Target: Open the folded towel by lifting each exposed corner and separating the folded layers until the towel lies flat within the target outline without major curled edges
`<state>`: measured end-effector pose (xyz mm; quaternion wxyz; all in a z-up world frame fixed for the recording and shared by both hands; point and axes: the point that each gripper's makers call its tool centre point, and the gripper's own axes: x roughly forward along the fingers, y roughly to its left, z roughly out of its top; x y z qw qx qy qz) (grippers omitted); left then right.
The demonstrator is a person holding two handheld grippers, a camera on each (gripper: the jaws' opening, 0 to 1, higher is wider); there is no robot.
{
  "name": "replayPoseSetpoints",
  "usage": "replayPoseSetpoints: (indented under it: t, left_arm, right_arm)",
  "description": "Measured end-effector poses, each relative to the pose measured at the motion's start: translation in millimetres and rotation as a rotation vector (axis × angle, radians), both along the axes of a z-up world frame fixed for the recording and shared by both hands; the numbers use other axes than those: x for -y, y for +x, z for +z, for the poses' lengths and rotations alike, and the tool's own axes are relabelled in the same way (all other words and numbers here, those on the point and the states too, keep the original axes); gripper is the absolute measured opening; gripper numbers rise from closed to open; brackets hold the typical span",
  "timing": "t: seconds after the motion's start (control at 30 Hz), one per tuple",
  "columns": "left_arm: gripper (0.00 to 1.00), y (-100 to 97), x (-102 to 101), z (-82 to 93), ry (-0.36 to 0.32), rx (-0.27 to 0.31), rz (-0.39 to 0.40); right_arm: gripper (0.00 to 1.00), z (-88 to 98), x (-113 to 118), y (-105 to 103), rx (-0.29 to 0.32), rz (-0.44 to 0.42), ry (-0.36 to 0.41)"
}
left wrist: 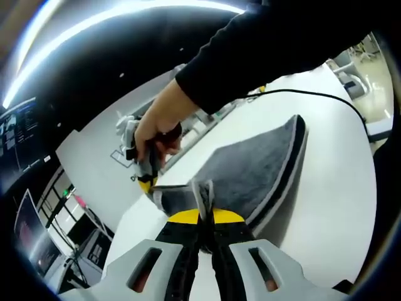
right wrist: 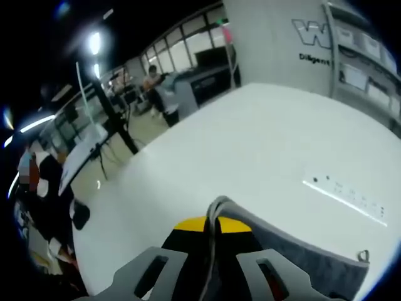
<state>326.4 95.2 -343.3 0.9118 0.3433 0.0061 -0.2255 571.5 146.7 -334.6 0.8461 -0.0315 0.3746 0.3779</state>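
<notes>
The grey towel lies partly lifted over the white tabletop, its bulk running from the left tongs up toward two o'clock, a paler hem along its edge. The left tongs are pressed together on a corner of it, the cloth standing up in a thin fold between the yellow pads. At about ten o'clock in the left gripper view, a hand holds the right tongs, which pinch another corner close by. In the right gripper view those tongs are closed on a rolled hem of the towel, which trails off toward four o'clock. The cloth looks soft, light and limp, likely to sag and curl. I judge corners and hems the surest holds.
</notes>
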Motion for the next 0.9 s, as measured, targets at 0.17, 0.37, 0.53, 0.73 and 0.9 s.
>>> replayPoseSetpoints:
  t: [0.17, 0.37, 0.53, 0.73, 0.9]
  left_arm:
    - [0.04, 4.4, -15, -0.7, 0.004, -0.003, 0.027]
    - [0.04, 5.2, -28, -3.6, 0.003, -0.012, 0.052]
    - [0.04, 4.6, -34, -9.7, 0.004, -0.026, 0.058]
    - [0.04, 5.0, -43, -13.5, 0.005, -0.036, 0.076]
    - [0.04, 4.8, -42, -15.1, -0.004, -0.044, 0.072]
  right_arm:
    - [0.00, -1.7, -11, 1, 0.005, 0.000, -0.013]
    - [0.00, -3.2, -30, 0, 0.004, 0.012, -0.017]
    - [0.00, -9.7, -35, 1, 0.025, 0.018, -0.068]
    - [0.00, -14.8, -50, 2, 0.023, 0.023, -0.075]
    - [0.00, -18.7, -61, 7, 0.029, 0.041, -0.091]
